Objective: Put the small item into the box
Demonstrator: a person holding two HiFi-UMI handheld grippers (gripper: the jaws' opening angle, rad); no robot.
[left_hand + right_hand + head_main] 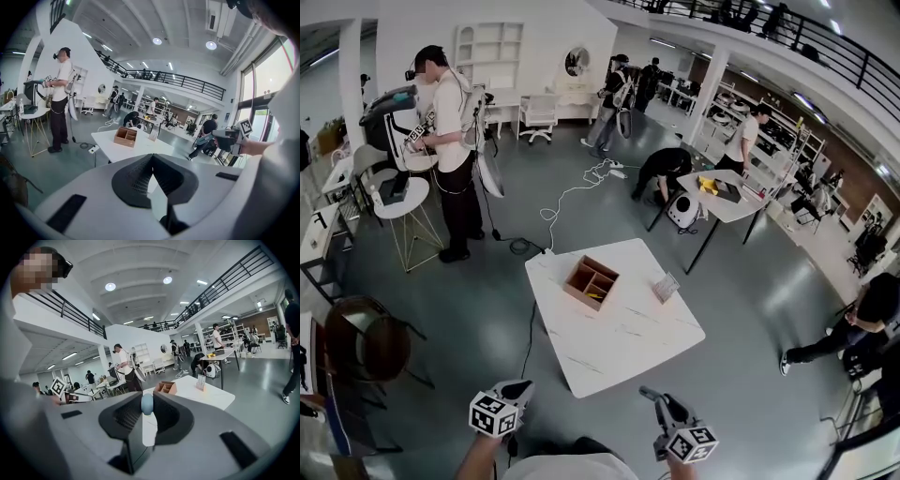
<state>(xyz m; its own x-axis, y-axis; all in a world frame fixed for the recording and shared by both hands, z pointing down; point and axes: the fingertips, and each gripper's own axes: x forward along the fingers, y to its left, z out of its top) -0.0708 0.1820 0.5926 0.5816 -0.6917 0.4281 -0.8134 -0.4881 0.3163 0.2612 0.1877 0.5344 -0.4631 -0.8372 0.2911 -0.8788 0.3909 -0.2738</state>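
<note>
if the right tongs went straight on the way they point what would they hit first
Probably the white table, around the wooden box; the right tongs, shut on a blue ball, show nothing nearer, though depth is unclear.

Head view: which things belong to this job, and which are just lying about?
Job: small blue item, clamped in the right gripper; wooden box on the white table.
Lying about: card stand on the same table; floor cable; left gripper, shut, empty.
</note>
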